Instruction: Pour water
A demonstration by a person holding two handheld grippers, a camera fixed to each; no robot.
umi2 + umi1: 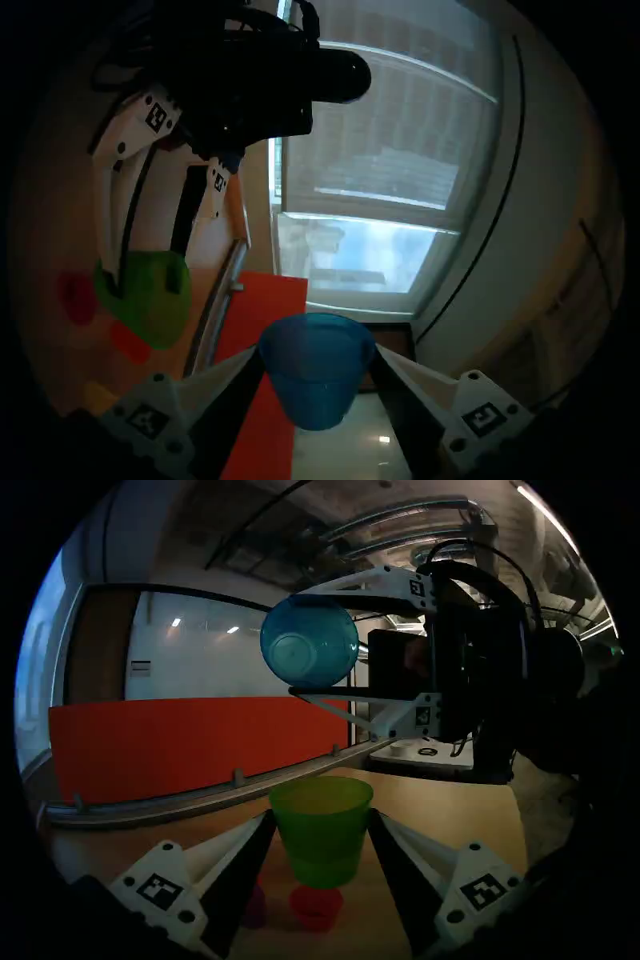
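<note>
While your left gripper (322, 836) has its jaws partly open, only as wide as the green cup (320, 804) they press on from both sides, that cup stands upright between them with its mouth upward. Below the jaws, under the cup's base, a small red cup (316, 906) sits on the wooden table (448, 808). A purple object (256, 904) shows partly behind the finger on the left. Above and beyond these jaws you see your right gripper (284, 650). Its two fingers clamp the blue cup (308, 640), which is tipped on its side with its base toward the camera, higher than the green cup and apart from it. In the right gripper view the blue cup (316, 376) sits squeezed between that gripper's (318, 358) fingers, jaws held at the cup's width. Beyond them, up and to the left, the left gripper (142, 280) carries the green cup (152, 308). You cannot tell whether either cup holds water
</note>
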